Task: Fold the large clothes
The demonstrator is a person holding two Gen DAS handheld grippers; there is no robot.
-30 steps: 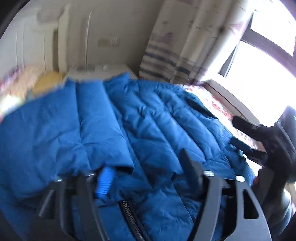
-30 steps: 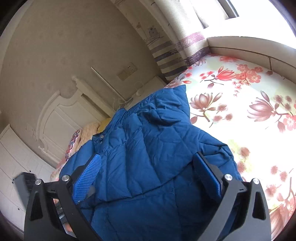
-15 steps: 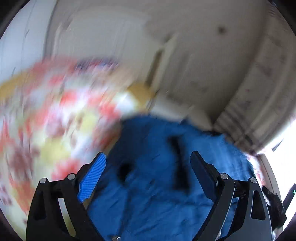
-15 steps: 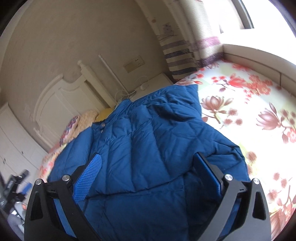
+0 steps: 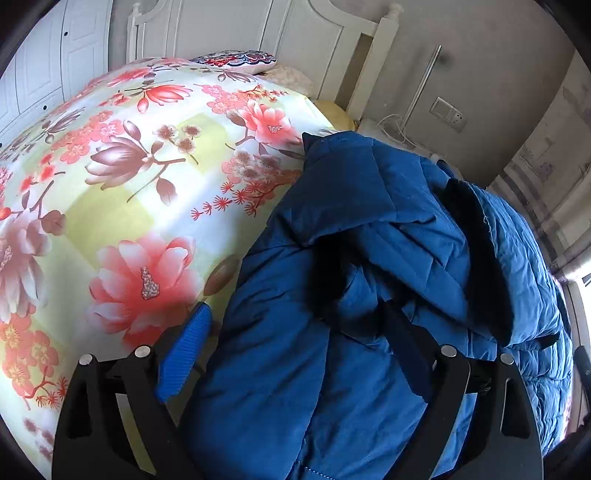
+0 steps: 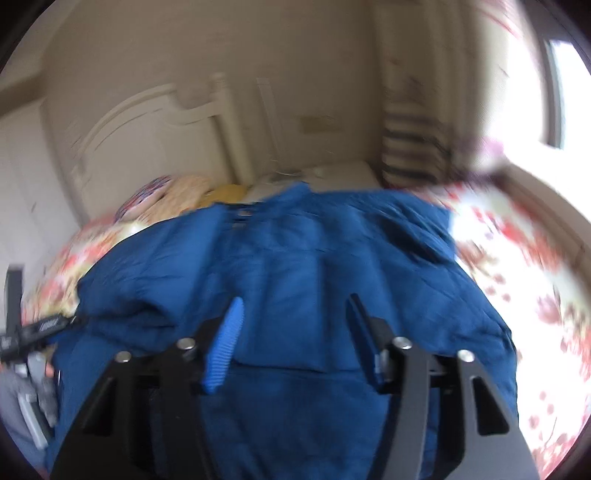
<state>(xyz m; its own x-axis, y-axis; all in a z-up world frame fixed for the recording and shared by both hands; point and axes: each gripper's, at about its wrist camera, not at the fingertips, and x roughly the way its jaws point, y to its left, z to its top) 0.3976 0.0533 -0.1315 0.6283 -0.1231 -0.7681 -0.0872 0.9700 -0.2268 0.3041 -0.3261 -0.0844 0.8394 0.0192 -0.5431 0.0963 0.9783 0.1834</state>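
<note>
Blue quilted jacket (image 5: 354, 280) lies bunched on the floral bedspread (image 5: 122, 192), toward the bed's window-side edge. White headboard (image 5: 236, 29), a wall socket (image 5: 447, 113) and a striped curtain (image 6: 413, 147) stand beyond. Left gripper (image 5: 295, 350) hangs with fingers spread above jacket fabric. Right gripper (image 6: 295, 332) is closing over the jacket, gripping nothing yet.
</note>
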